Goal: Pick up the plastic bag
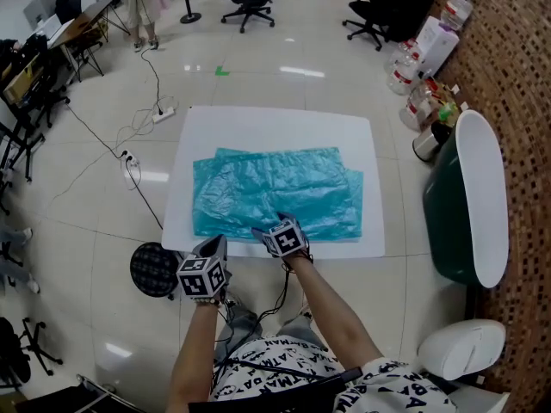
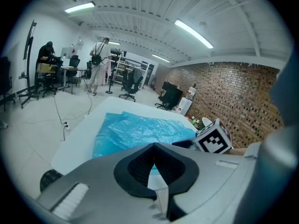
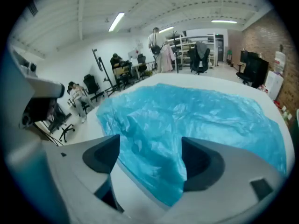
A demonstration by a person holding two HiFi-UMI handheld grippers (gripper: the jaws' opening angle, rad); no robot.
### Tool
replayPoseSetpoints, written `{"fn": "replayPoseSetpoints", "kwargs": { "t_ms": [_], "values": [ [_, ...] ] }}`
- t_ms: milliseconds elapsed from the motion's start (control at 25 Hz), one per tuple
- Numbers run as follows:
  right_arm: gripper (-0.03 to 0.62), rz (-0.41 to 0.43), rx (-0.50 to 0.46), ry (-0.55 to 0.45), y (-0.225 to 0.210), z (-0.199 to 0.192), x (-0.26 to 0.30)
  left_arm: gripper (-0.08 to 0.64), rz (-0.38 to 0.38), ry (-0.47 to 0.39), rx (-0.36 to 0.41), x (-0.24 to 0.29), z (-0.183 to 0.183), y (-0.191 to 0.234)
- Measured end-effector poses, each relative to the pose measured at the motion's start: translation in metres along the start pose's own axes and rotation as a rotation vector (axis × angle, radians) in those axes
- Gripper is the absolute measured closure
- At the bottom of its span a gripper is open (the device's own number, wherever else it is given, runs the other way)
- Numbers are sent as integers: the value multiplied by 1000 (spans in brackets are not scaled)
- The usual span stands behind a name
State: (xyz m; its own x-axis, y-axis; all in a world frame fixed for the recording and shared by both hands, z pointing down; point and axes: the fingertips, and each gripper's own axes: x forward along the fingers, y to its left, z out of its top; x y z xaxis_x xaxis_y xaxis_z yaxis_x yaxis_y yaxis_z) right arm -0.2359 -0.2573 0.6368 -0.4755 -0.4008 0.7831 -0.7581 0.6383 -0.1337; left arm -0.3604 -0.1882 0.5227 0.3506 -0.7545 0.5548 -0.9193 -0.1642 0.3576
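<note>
Two fingers (image 3: 100, 155) gaping on your right gripper (image 1: 258, 231) over the plastic bag (image 1: 275, 192) edge, left gripper (image 1: 219, 246) fingers pressing together, empty.

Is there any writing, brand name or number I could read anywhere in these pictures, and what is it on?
No words read clearly anywhere.
Shirt: black letters, broken up by folds, not readable as words.
Marker cubes: black-and-white squares only, no words.
Bottles and boxes by the brick wall: labels too small.
Plastic bag: no print visible.
</note>
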Motion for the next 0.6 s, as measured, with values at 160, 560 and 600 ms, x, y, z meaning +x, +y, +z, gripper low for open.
{"fn": "replayPoseSetpoints", "kwargs": {
  "t_ms": [160, 560, 600],
  "values": [
    [164, 43, 124, -242, -19, 22, -72, 561, -17, -35, 14, 1, 13, -10],
    [566, -96, 192, -514, -66, 4, -237, 561, -90, -126, 68, -4, 38, -57],
    [568, -117, 191, -531, -67, 4, -247, 561, -95, -133, 71, -5, 39, -61]
  ]
}}
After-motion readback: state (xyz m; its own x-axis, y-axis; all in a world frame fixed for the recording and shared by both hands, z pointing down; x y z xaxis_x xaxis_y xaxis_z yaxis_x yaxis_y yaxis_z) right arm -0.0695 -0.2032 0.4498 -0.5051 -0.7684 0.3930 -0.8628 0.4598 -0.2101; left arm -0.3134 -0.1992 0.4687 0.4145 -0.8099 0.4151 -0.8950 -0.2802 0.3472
